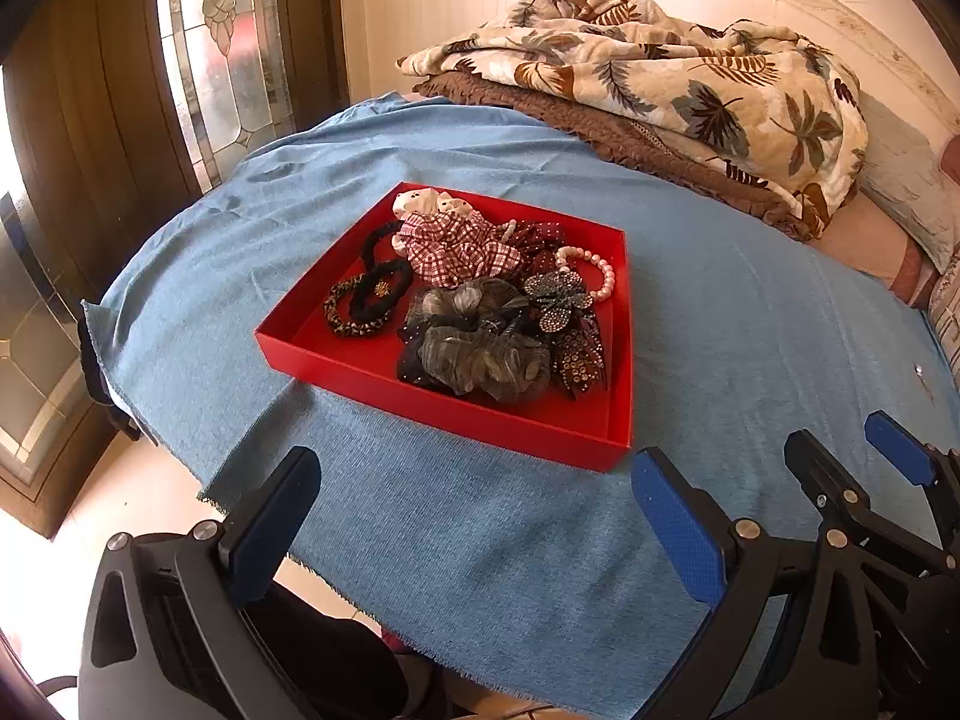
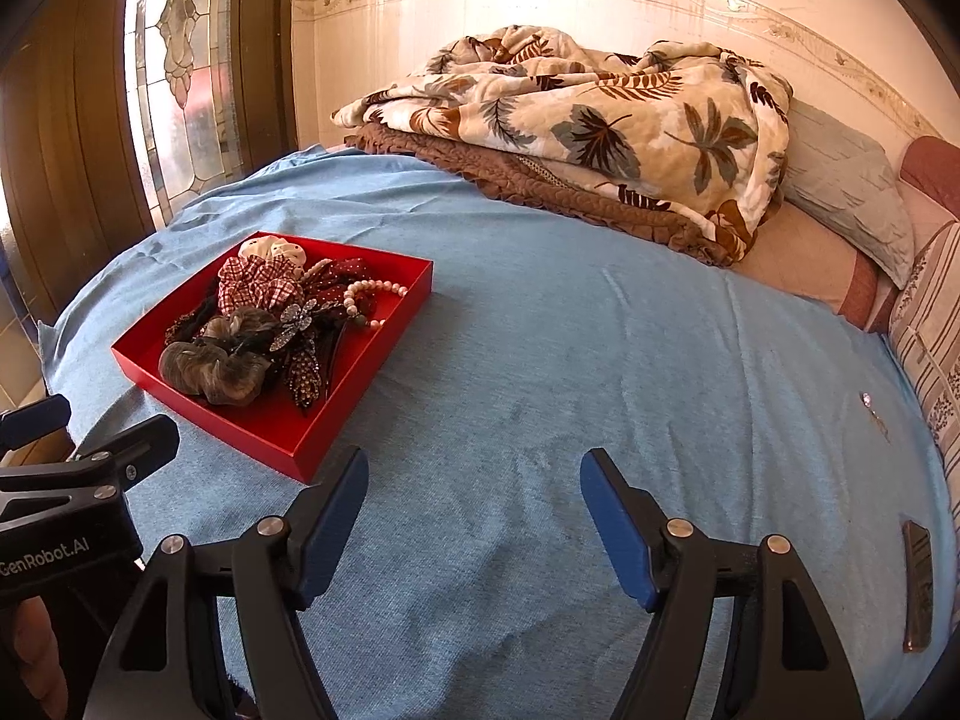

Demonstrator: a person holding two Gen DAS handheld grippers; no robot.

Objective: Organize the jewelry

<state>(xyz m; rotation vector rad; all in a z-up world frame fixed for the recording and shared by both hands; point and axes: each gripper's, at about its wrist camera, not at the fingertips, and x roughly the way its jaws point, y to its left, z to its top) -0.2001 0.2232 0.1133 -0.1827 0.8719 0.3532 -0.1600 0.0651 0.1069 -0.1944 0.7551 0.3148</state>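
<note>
Closest in, both grippers hang over the blue cloth on the bed with nothing in them: left gripper spread wide, right gripper wide too. Just past them, on the left-gripper side, sits the red tray, piled with scrunchies, a pearl bracelet and sparkly clips. Far back, a leaf-print blanket is heaped by the wall.

Left tongs spread wide, right tongs spread, both empty
</note>
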